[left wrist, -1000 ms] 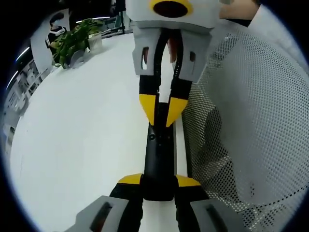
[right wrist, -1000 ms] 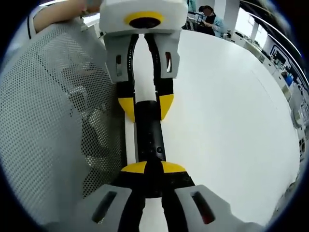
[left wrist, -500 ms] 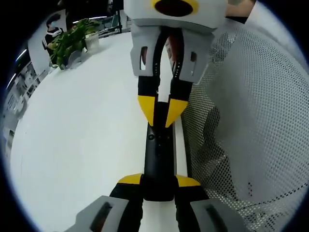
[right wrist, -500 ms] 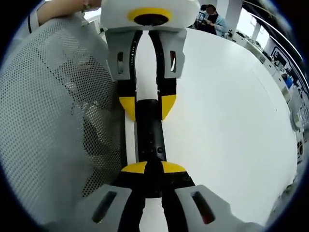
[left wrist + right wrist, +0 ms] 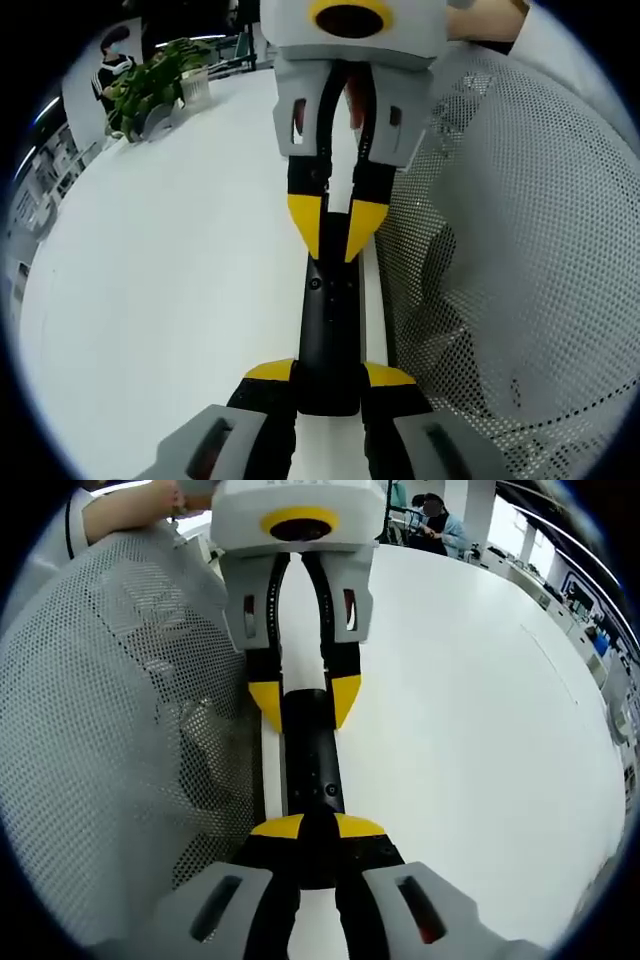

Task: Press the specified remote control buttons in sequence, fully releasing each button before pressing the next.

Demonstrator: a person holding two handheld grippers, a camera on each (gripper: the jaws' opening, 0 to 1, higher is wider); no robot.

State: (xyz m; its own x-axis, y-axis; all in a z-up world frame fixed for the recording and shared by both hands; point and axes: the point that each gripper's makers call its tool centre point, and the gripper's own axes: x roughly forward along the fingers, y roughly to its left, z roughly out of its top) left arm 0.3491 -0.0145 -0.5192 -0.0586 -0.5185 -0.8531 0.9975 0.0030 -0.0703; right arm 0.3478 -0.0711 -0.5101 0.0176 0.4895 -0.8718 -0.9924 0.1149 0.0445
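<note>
Clamping the remote control (image 5: pixel 330 340) at its near end, left gripper (image 5: pixel 330 375); right gripper (image 5: pixel 302 827) tips nearly together above the far buttons. Judged rigid, light, smooth-cased; hold by side edges.

Left gripper (image 5: pixel 328 372): grey body, black arms, yellow-tipped jaws, dark slots w/ red inside. Right gripper (image 5: pixel 302 828): same build; white housing w/ yellow ring up top. Person wears a white mesh garment (image 5: pixel 520 260) w/ small round holes.
</note>
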